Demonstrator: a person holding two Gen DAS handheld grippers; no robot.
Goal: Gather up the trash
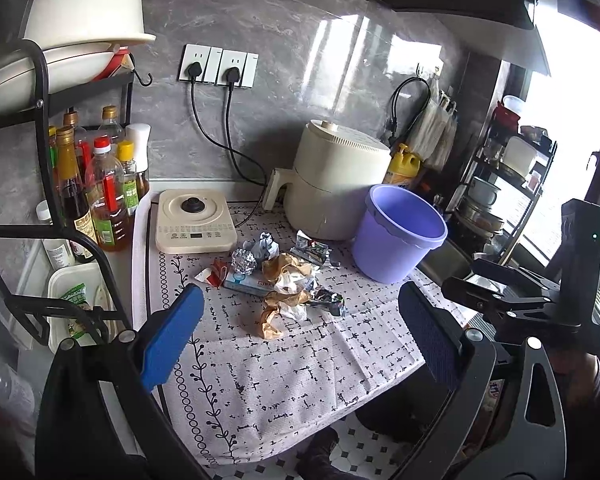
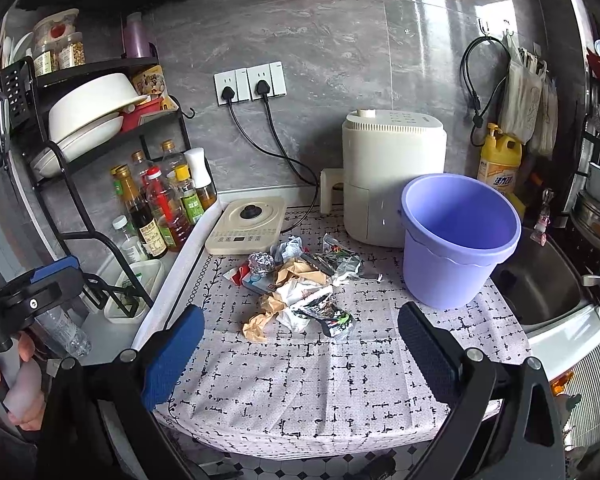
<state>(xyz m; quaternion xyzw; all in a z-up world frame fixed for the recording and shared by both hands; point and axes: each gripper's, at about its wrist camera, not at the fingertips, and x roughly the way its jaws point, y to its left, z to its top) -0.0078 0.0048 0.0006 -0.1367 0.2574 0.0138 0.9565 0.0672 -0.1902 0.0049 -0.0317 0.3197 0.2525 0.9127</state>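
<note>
The trash pile [image 2: 300, 292] lies in the middle of the worktop [image 2: 300, 392]: crumpled brown paper [image 2: 260, 320], a foil ball [image 2: 261, 263], torn shiny wrappers [image 2: 334, 320] and a flattened small box [image 1: 246, 283], all touching or overlapping. The purple bucket [image 2: 458, 240] stands at about 2 o'clock from the pile, near it but apart, mouth up, with nothing seen inside from these angles.

Judging by that, collection has not begun; this looks like the approach. The left claw [image 1: 300, 336] and right claw [image 2: 300, 344] both hang at the near side, at 6 o'clock of the pile, fingers spread wide and holding nothing. The next move likely calls for closing on an outlying piece, such as the brown paper nearest the claws, then carrying it toward 2 o'clock and over the bucket's rim.

Open cloth lies between claws and pile, so the way in is free. The cloth's near edge overhangs the floor. An induction hob [image 2: 246, 230] sits at 11 o'clock of the pile, a cream appliance [image 2: 394, 184] at 1 o'clock behind the bucket, and the sink [image 2: 540, 292] drops away past the bucket at 3 o'clock.
</note>
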